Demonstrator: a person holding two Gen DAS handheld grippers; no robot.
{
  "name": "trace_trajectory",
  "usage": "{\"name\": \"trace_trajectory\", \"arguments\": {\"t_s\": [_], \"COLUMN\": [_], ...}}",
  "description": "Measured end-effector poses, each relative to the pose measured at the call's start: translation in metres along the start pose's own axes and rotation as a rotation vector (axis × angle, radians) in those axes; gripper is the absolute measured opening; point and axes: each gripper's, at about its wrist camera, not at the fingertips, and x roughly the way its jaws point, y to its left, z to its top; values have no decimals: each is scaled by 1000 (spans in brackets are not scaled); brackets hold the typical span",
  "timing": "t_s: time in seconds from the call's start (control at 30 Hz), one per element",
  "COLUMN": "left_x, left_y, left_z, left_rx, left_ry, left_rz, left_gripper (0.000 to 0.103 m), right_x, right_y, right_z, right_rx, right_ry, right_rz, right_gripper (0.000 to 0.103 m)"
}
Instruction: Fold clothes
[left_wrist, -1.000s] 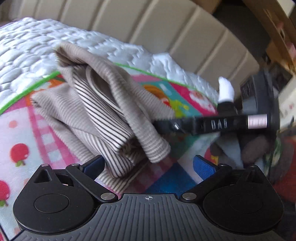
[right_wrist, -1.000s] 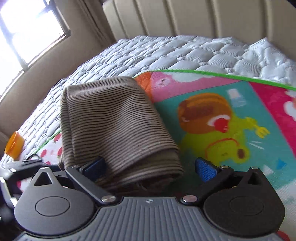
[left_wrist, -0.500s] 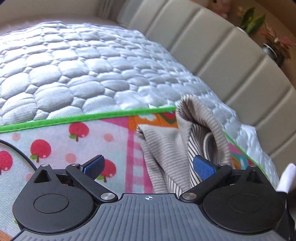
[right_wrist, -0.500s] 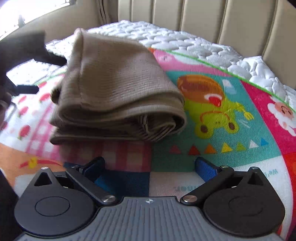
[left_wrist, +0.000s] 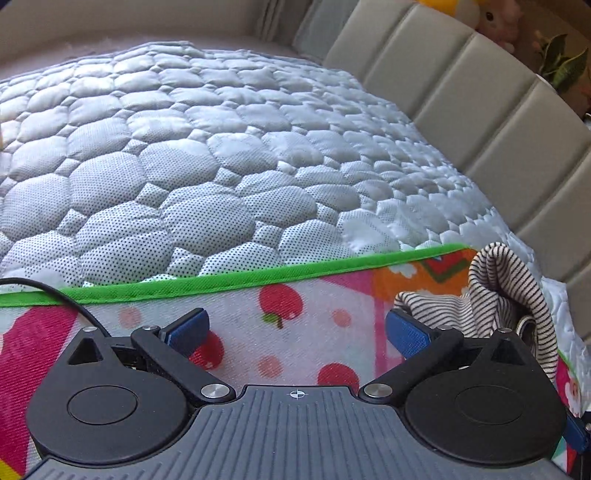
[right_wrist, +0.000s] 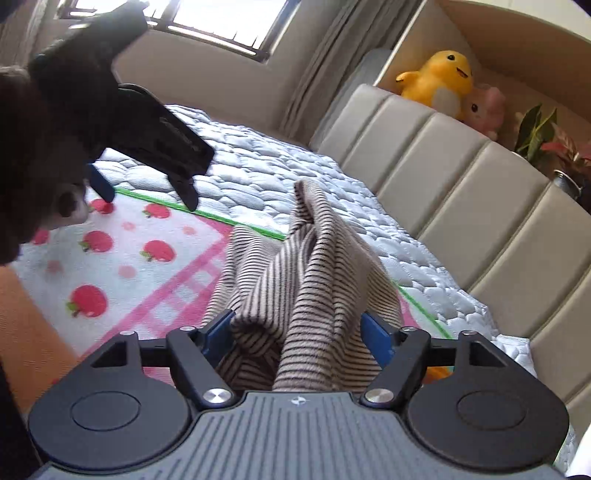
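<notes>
Closing right claw (right_wrist: 297, 332) around striped garment (right_wrist: 306, 291), seemingly gripped | left claw (left_wrist: 295, 328) wide, empty

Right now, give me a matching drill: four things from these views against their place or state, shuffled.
1 striped garment
2 left gripper
3 yellow plush
4 green trim

A above the headboard
B open, nothing between the pads
C edge of the play mat
D between the right gripper pads

Pairs: 1-D, 2-B, 3-A, 4-C. The right gripper's jaws have just been closing, with the garment between them.
</notes>
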Motion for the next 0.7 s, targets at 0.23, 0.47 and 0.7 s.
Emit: {"name": "trace_trajectory", "arguments": {"t_s": [0.23, 0.47, 0.7], "left_x": [2, -1, -10], "left_y": [0, 13, 27], "left_z": [4, 10, 21], "left_rx": [-25, -75, -142], "left_ry": [24, 21, -7], "left_rz": [-62, -77, -119], "left_gripper": [103, 103, 103], "right_x": [11, 7, -27], "right_y": [15, -3, 31], "right_z": [-14, 2, 44], "right_rx": [-115, -181, -389], "right_ry": [32, 15, -56], "right_rz": [-99, -97, -4], "right_gripper": [71, 27, 23]}}
